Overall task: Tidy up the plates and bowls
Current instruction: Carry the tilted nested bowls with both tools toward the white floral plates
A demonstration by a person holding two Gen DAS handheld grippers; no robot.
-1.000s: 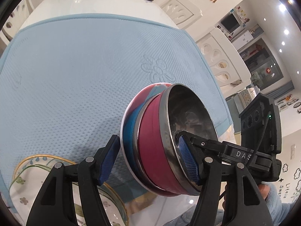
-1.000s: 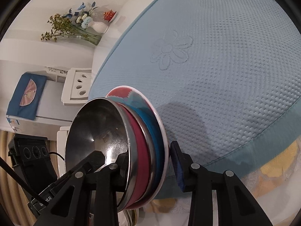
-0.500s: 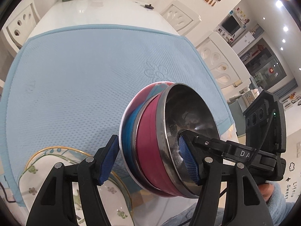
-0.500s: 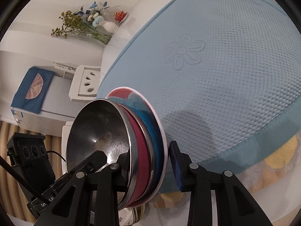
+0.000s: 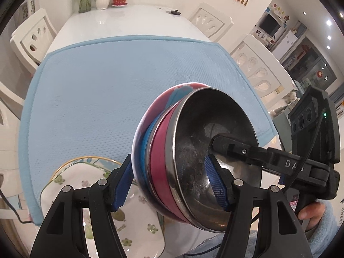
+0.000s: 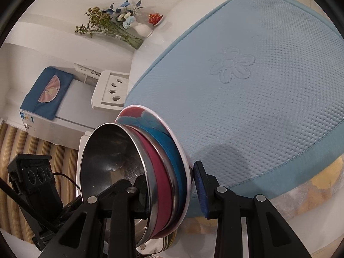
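Both grippers' fingers [image 5: 125, 185] grasp stacked bowls [image 5: 193, 161] above blue mat [image 5: 107, 90] (white table [image 5: 120, 21], chairs around).

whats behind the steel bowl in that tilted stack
A pink-sided bowl, then a blue-sided one, then a red and blue plate. Their insides are covered.

Bright, even indoor light from ceiling spots [image 5: 328, 22] at upper right; glare on white tabletop [image 5: 120, 23]; soft shadow on blue mat [image 6: 215, 154]; heavy fisheye bending, dark corners.
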